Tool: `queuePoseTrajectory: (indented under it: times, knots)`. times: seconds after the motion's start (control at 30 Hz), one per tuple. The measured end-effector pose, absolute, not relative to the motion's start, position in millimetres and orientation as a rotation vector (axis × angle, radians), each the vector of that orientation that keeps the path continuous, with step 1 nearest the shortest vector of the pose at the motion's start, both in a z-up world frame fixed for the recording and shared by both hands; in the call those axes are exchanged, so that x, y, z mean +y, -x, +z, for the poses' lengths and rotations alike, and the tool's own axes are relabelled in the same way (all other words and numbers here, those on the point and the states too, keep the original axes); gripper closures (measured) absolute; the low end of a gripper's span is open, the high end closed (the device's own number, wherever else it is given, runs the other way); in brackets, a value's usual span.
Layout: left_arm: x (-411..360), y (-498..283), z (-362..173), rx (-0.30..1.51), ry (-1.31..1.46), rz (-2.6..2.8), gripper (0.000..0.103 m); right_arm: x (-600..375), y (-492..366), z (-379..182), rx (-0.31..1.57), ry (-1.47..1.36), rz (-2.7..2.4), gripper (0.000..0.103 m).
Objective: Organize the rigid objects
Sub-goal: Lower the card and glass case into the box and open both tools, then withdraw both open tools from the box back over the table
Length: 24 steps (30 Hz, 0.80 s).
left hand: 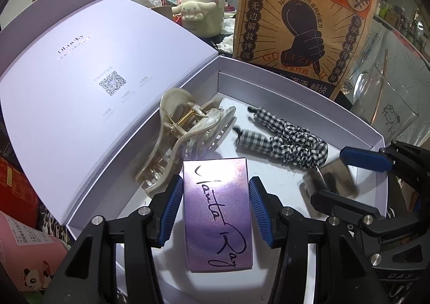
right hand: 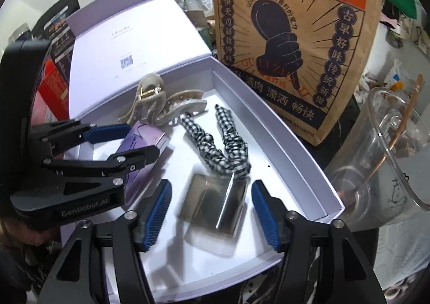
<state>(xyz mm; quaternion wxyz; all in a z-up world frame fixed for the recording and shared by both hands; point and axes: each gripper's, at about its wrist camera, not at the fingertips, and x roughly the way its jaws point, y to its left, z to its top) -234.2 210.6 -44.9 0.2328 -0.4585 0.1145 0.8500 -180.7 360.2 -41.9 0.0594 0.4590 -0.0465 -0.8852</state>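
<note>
Purple carton [left hand: 217, 212] lies lengthwise between left gripper [left hand: 215, 212] fingers.

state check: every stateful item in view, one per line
White hinged gift box: lid open.
Purple rectangular carton: lying flat between left claw pads, small gaps.
Shiny metal block: blurred, between open right claw pads.
Pearly hair clip: shut.

Left gripper [left hand: 216, 207] astride purple box [left hand: 217, 215] (pads apart), hair claw [left hand: 182, 137], gingham scrunchie [left hand: 290, 143], white tray [left hand: 295, 83]
</note>
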Motion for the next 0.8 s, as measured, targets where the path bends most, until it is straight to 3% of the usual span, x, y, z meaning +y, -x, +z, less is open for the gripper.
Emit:
queuePoseTrajectory:
  times: [0.8]
  knots:
    - [212.4,191.4,-4.0,0.299,1.207,2.366,0.053,369.5,141.7,-13.4,-0.161,-1.329,-2.750,0.034]
